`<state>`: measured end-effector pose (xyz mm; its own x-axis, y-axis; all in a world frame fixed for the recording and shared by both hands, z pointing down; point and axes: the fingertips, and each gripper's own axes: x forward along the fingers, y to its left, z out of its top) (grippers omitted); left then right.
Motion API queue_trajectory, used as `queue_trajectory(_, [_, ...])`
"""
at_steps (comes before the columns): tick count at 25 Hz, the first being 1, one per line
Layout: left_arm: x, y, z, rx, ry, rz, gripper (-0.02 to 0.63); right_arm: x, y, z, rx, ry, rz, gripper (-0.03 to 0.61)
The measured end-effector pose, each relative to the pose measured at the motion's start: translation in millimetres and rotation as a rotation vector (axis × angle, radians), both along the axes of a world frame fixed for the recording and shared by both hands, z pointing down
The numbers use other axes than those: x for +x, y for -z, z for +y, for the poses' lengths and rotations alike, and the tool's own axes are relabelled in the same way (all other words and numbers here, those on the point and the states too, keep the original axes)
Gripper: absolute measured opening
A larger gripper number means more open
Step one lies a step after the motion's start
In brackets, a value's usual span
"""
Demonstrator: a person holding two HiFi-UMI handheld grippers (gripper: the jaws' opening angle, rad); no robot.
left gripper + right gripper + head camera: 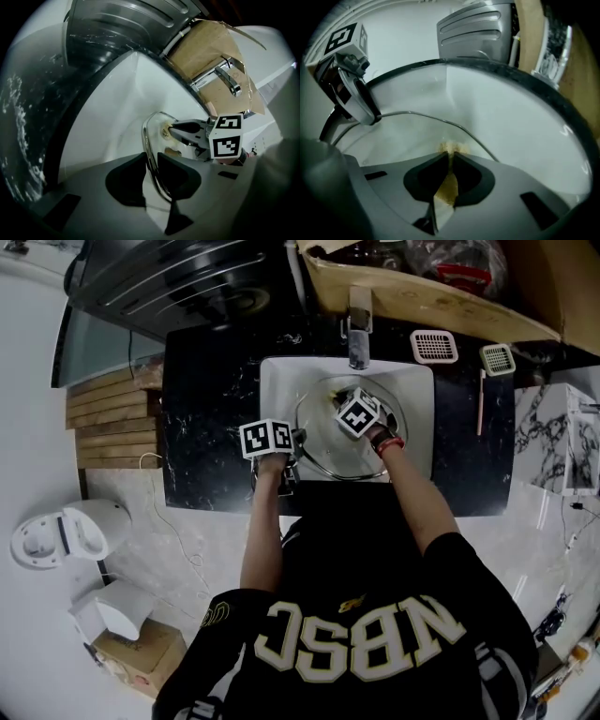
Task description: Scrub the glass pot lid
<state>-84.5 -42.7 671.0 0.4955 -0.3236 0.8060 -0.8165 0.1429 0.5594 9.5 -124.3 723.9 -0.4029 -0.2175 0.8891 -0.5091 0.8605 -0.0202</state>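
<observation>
1. Two grippers work inside the white sink [281,373], which is set in a black marble counter [206,427] with the tap [358,329] at its far edge.
2. The glass pot lid [328,448] is in the basin, and both sets of fingers reach it from the near side.
3. The left gripper [150,161] is clamped on the lid's metal rim [146,136]. One dark finger [126,180] sits on each face of the lid, and the rim runs up and away from between the fingertips.
4. In the head view the left gripper [298,444] grips the rim at the lid's near-left edge.
5. The right gripper [450,159] is closed on a yellow-brown scrub pad [447,187]. The pad is pinched thin between the two fingers [468,178], and a frayed tip pokes out just past the fingertips.
6. That tip lies against the lid's glass [408,136], inside the rim that curves across just beyond the fingertips.
7. Seen from the left fingers, the right gripper [172,132] is just beyond them on the right face of the lid, with its marker cube [227,140] further right.
8. Seen from the right fingers, the left gripper [372,119] is up and to the left, touching the rim.
9. In the head view the right gripper [336,401] is over the far part of the lid, near the tap.
</observation>
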Motion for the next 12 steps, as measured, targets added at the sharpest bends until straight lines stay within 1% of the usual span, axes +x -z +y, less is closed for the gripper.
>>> queue_trajectory(2, [1,2,-2,0.009,0.014,0.019,0.089,22,-4,-5,0.006,-0.032,0.042,0.044])
queue_trajectory(8, [1,3,-2,0.015,0.01,0.014,0.089,85,-5,-4,-0.026,-0.06,0.16,0.044])
queue_trajectory(10, [2,2,-2,0.015,0.01,0.016,0.089,103,-3,4,-0.046,-0.055,0.206,0.043])
queue_trajectory(12, [1,2,-2,0.014,0.011,0.016,0.089,117,2,18,-0.09,-0.056,0.242,0.043])
